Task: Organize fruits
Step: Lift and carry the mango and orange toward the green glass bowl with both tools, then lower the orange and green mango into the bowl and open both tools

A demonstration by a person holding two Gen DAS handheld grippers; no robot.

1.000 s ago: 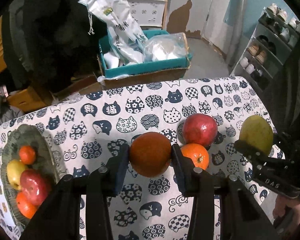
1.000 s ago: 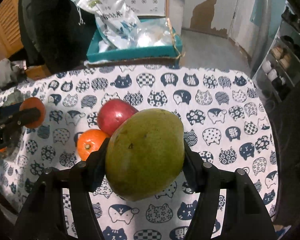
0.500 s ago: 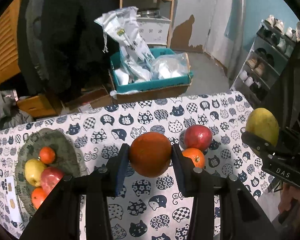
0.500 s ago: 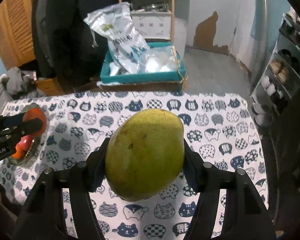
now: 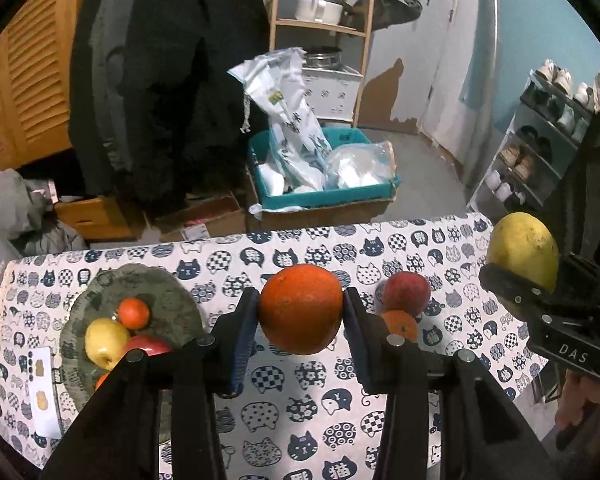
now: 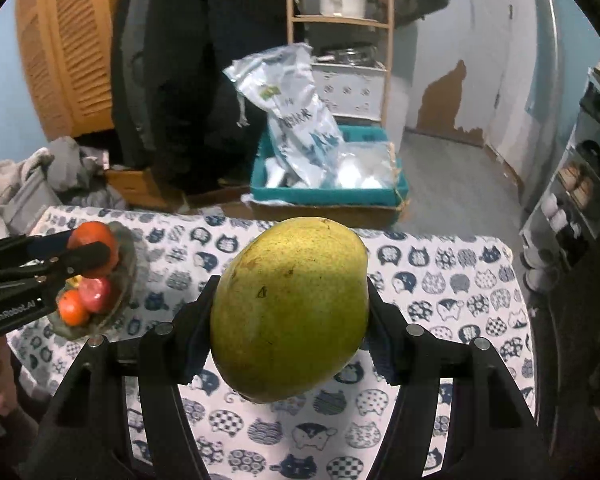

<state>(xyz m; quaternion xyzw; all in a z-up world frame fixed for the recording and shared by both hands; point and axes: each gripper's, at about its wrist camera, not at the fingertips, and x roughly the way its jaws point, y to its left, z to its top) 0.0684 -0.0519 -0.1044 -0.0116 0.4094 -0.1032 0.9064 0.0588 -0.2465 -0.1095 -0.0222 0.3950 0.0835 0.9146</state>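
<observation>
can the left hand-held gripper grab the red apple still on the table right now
Probably not. The left hand-held gripper is already shut on an orange, so nothing fits between its fingers until that is set down. The red apple itself lies uncovered.

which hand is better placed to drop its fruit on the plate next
Left, probably. The left gripper, shut on the orange, sits nearer the plate at the cloth's left end. The right gripper holds the mango at the far right.

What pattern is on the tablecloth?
White tablecloth with navy cat-head prints; clearest in the left wrist view.
</observation>
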